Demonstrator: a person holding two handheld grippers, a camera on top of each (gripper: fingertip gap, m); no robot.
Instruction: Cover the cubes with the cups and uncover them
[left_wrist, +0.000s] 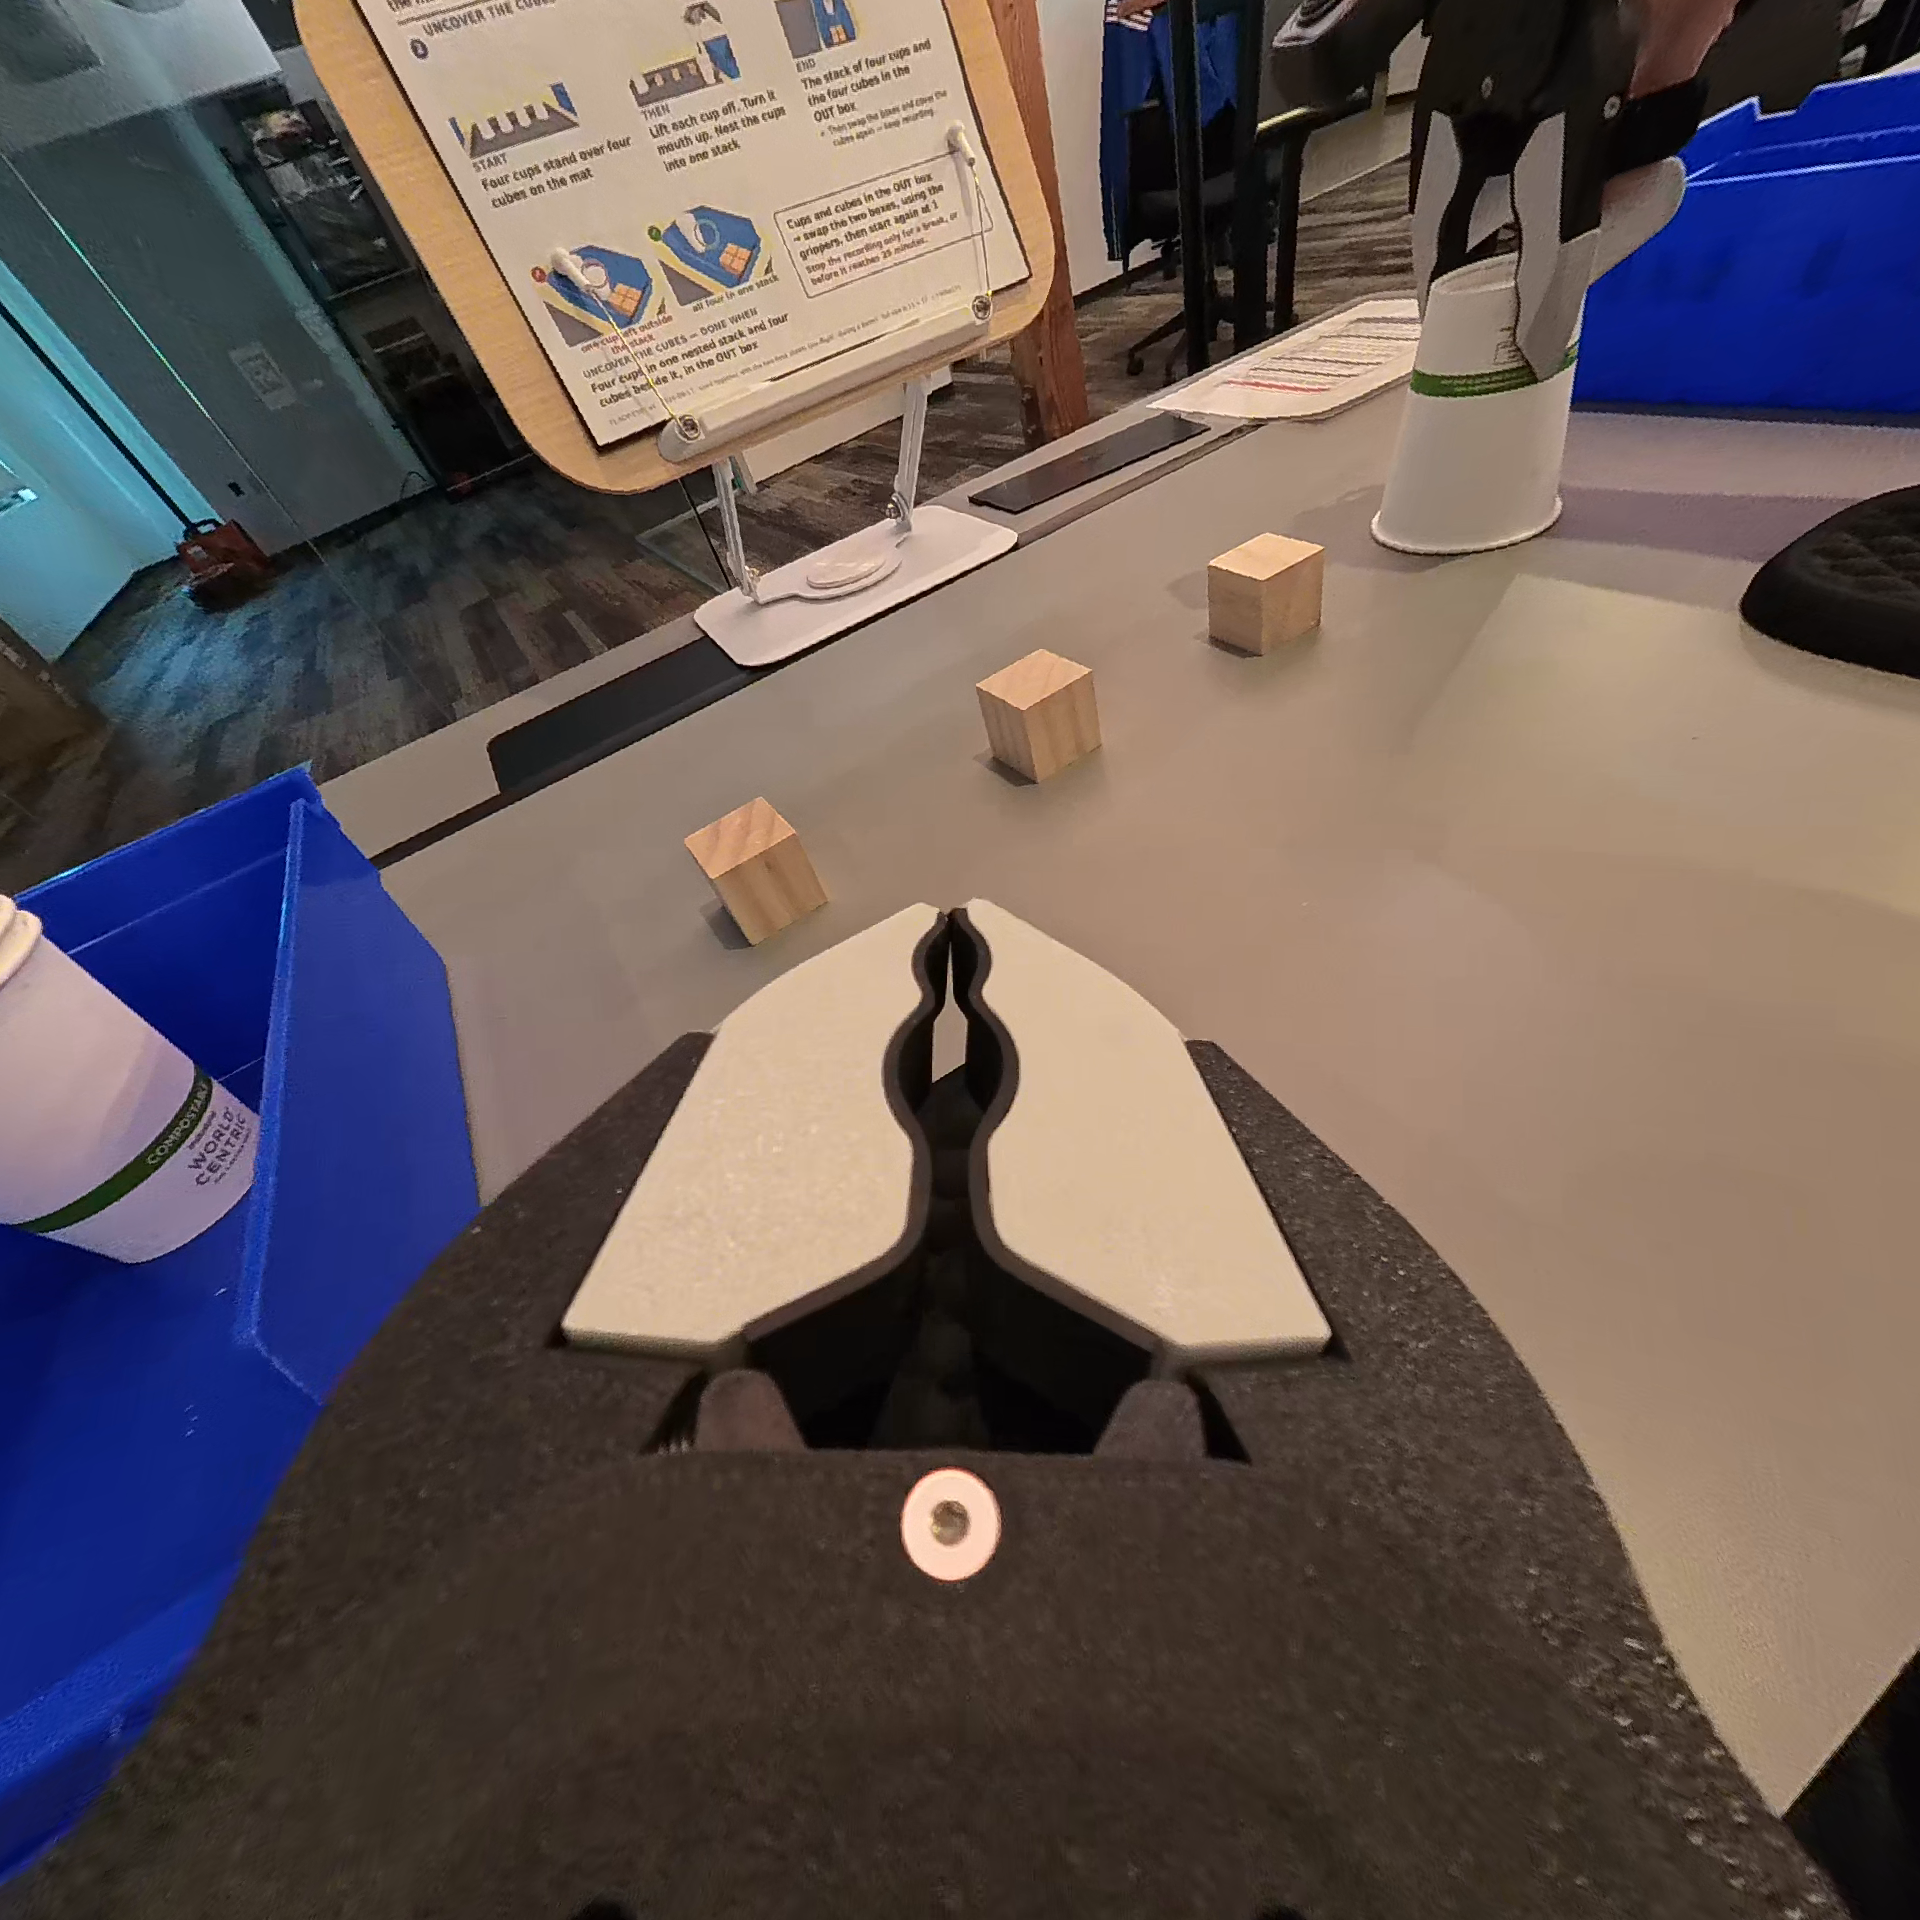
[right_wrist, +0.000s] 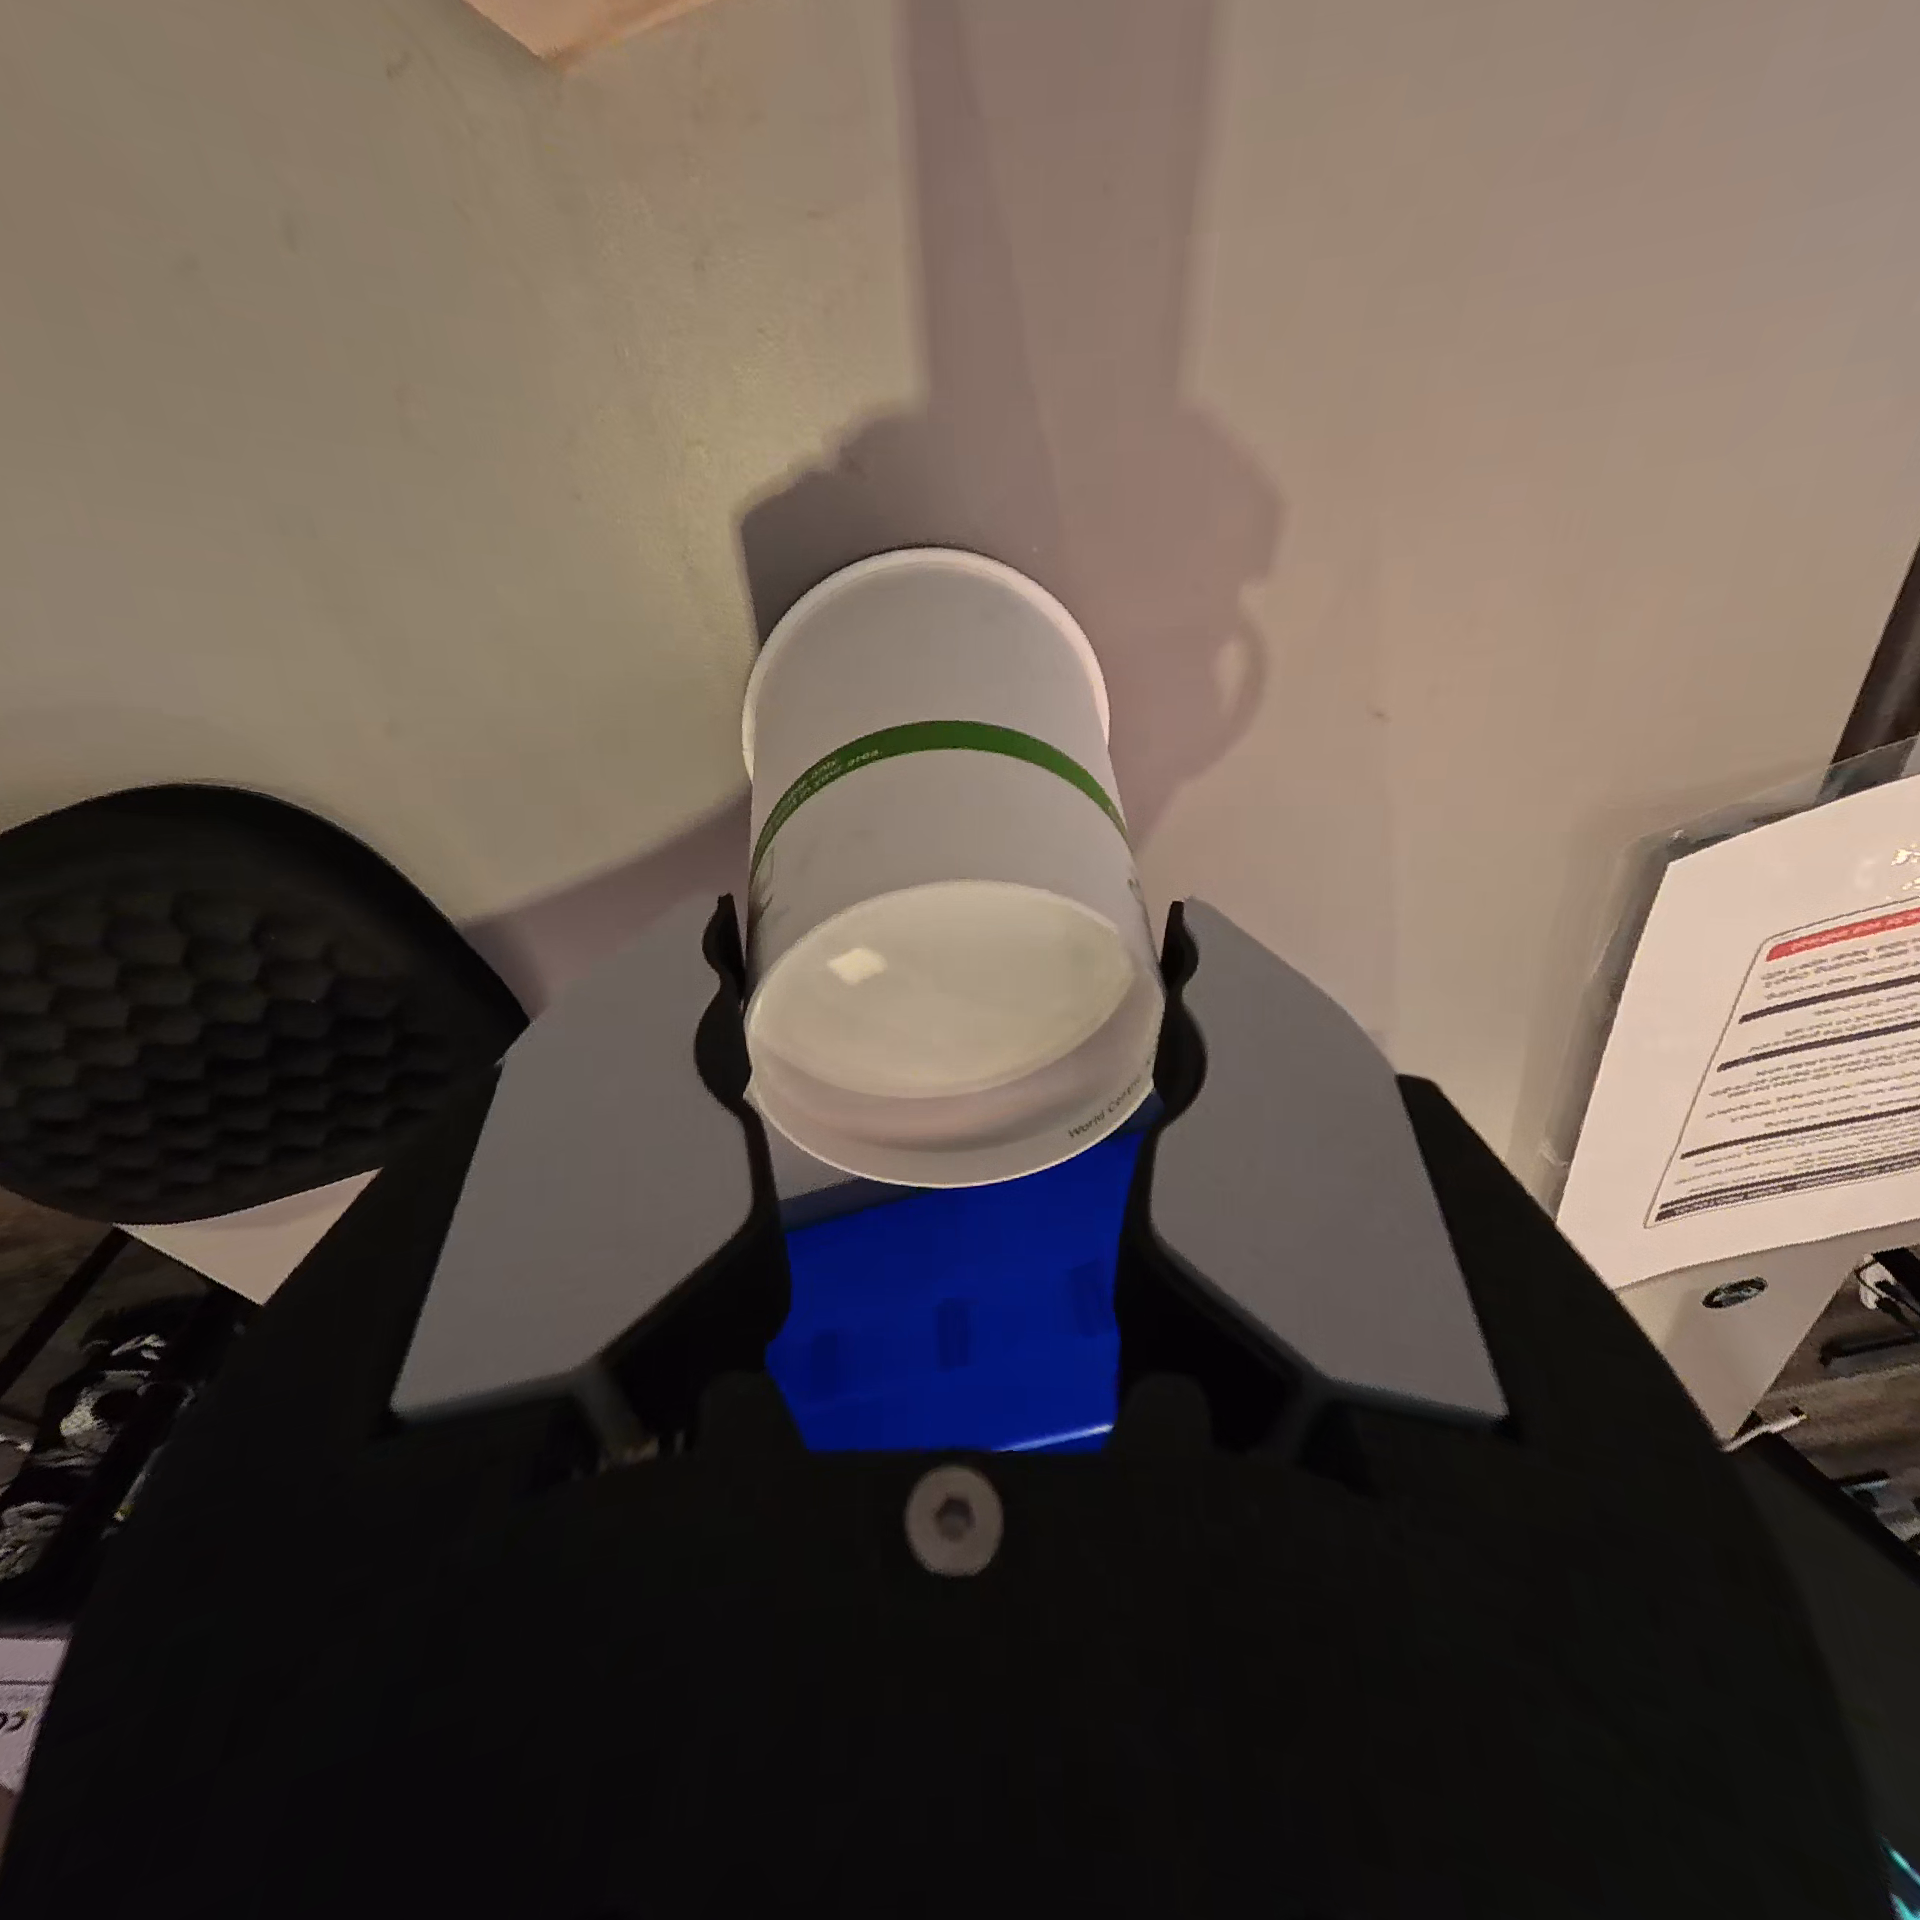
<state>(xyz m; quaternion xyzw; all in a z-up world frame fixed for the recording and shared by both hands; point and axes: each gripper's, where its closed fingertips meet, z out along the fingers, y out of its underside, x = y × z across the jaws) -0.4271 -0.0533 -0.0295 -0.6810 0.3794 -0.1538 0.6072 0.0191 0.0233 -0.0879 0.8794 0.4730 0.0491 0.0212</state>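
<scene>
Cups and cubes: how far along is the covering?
Done: nothing clearly covered. In hand: the right gripper holds one inverted cup, rim on the mat; whether a cube sits beneath is hidden. Left: three wooden cubes stand bare, more cups wait in the blue bin, the left gripper is shut, empty.

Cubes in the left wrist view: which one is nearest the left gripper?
The tilted cube, just beyond the left gripper; the other two sit farther off.

Left wrist view sits low, looking across the grey table (left_wrist: 1351, 987) toward the far upturned cup (left_wrist: 1475, 436); right wrist view looks steeply down, close on that same cup (right_wrist: 935, 831).
</scene>
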